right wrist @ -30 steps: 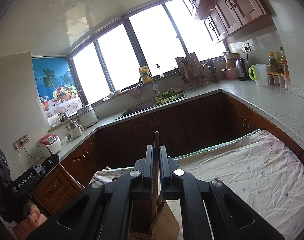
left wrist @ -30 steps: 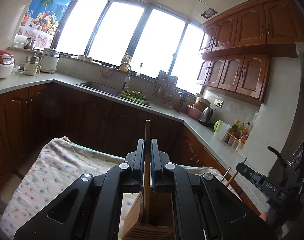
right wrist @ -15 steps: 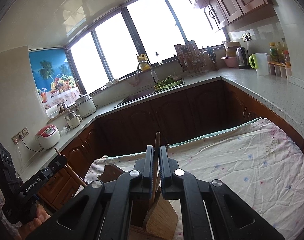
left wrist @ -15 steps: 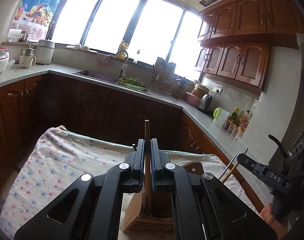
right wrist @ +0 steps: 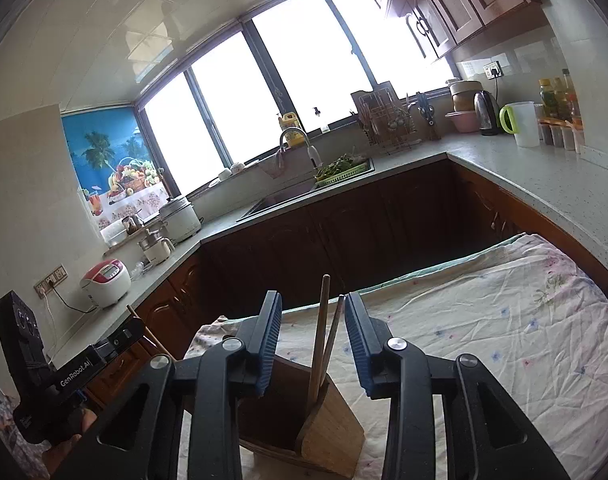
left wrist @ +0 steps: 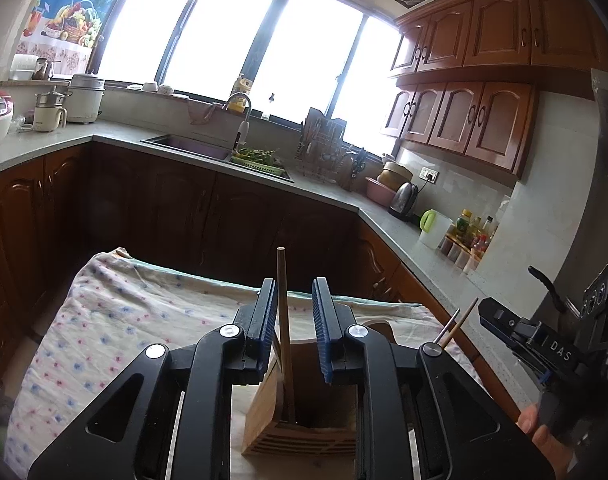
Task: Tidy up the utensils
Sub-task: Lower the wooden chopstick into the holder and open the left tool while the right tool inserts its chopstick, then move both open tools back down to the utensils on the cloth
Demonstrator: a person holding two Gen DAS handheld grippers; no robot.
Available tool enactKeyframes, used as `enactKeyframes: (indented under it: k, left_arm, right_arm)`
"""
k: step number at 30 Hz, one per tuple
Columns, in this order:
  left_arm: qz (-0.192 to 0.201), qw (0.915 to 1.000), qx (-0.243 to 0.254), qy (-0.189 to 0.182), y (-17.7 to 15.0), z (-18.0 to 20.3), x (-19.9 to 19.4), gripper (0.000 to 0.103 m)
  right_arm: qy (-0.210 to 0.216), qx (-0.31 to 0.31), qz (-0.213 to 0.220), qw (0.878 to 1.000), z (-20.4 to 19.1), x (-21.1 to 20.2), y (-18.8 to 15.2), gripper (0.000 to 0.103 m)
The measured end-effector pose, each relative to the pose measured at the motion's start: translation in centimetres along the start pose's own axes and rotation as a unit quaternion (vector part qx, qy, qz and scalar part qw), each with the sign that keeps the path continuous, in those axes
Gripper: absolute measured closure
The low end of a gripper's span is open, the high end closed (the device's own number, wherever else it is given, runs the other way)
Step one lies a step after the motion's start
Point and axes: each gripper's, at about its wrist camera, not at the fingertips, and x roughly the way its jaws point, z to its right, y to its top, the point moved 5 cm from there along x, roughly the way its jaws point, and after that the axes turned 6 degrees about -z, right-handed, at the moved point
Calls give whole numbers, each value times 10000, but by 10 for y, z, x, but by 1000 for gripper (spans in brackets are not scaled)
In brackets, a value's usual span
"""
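Note:
A wooden utensil holder [left wrist: 299,436] stands on the flowered cloth [left wrist: 123,320], low in both wrist views. My left gripper [left wrist: 293,292] is opening its jaws above it. One wooden chopstick [left wrist: 281,320] stands in the holder between the blue pads, close to the left pad, and nothing presses on it. My right gripper [right wrist: 314,300] is opening too, wider. Two sticks [right wrist: 320,332] lean in the holder [right wrist: 328,436] between its pads, free of both. Each gripper appears at the edge of the other's view, the right gripper [left wrist: 492,312] and the left gripper [right wrist: 131,330].
The cloth-covered table [right wrist: 484,320] stretches off to the right. Dark wooden cabinets and a grey counter [left wrist: 324,196] wrap around behind, with a sink, a dish rack, a kettle and bottles. A person's fingers [left wrist: 532,428] hold the right gripper's handle.
Both pairs of jaws were shut on the upright chopsticks and have now parted, leaving the sticks standing in the holder. Both cameras tipped slightly downward.

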Motion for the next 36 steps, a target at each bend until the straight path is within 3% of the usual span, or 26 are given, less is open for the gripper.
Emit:
enactKeyframes:
  k: [2,3,4,5,7,9,13,26,36]
  left_arm:
    - [14,10000,26,-33,1,4,-5,68]
    - [19,10000,32,9,1,5,-8,59]
    - [61,9999,32,72,1,6,-12,39]
    - [149,9998,32,90,1,7,-18,31]
    - [229,9997,47,77,-1,9,-28,28]
    - [237,9996,42,133,-4,9,-36,22]
    - [255,9993,-39,260,-16,3,-56,13]
    - [-211,9987,-362,305,-73,-11,-119,11]
    - [-646,9964,-418,351,-128,-11,-154,10]
  right_arm:
    - [6,26,9,10000,1,-3,0,59]
    - [14,75,26,10000,2,-8,1,52]
    - [14,75,26,10000,2,-8,1,42]
    - [1,97,43,9999,3,-10,1,37]
    - [-30,133,67,9999,6,-17,0,22]
    - [4,192,84,9998,9,-29,-5,15]
    - [31,181,32,9998,10,-40,-13,13]
    - [72,-58,-149,9998,-1,-111,-59,8]
    - [-135,-220,-368,9990,-1,-160,-118,4]
